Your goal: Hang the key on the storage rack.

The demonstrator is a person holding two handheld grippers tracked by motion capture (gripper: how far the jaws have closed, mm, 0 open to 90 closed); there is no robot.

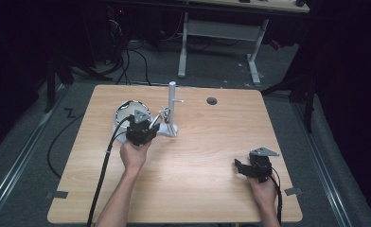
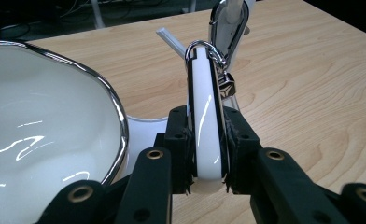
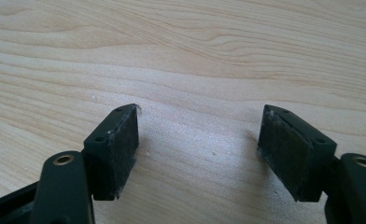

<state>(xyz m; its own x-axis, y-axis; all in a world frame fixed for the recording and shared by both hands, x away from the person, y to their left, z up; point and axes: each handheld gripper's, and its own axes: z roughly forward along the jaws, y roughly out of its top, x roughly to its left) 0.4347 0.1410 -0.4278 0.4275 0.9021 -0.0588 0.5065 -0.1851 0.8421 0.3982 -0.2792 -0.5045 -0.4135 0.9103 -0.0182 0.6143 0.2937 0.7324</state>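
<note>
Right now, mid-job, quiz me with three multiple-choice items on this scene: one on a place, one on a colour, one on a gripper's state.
1. Where is the bowl?
A. left of the stand
B. at the table's right edge
C. under the right gripper

2. What colour is the tag in the left gripper?
A. red
B. white
C. green

3. How is the right gripper?
A. shut on a ring
B. shut on nothing
C. open

Answers: 1 A, the high view shows it left of the stand. 2 B, it shows white between the jaws. 3 C, its jaws stand apart over bare table.
</note>
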